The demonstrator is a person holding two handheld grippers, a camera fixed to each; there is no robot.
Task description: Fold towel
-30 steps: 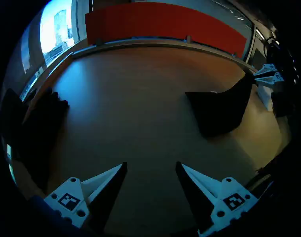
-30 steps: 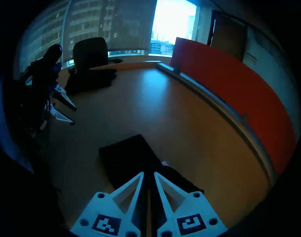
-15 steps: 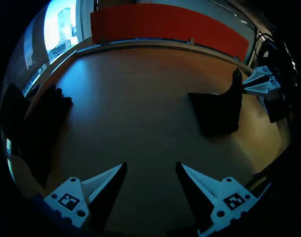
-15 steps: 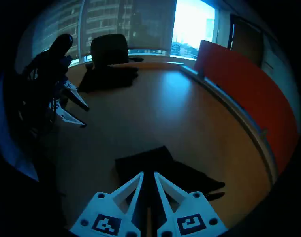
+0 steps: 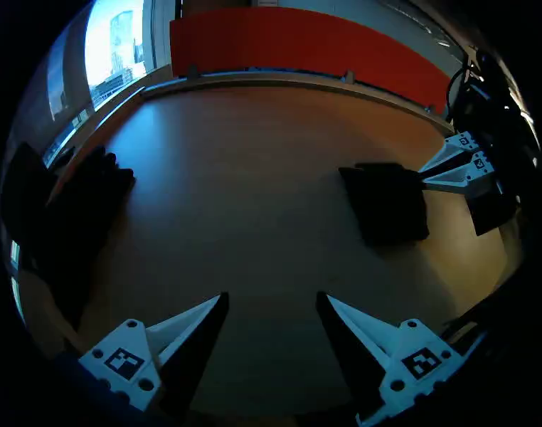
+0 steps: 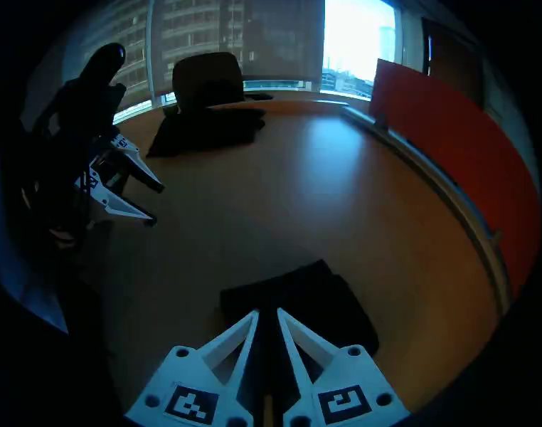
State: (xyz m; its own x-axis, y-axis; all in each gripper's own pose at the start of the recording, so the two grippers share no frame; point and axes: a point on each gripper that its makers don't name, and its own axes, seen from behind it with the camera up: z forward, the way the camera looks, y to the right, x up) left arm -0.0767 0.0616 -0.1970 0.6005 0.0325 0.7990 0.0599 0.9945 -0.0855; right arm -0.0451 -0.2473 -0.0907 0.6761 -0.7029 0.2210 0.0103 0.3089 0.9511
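Evidently the right tongs (image 6: 267,313) were pressed almost together, a thin slit between them, with the near edge of the dark folded cloth towel (image 6: 321,299) seemingly nipped there, though the dim light hid the contact itself. That towel lay flat as a compact rectangle on the brown wooden tabletop (image 5: 257,178), so a fold looked just laid down, and the step in hand was probably letting go. The next move likely called for parting those tongs and drawing back low without dragging the top layer askew. The left tongs (image 5: 271,299) hung spread wide over bare wood, well apart from the towel, free to help square it. Room was ample. The long red partition (image 5: 306,39) bounded the far edge, and a dark heap of cloth (image 5: 86,199) sat well apart to one side.
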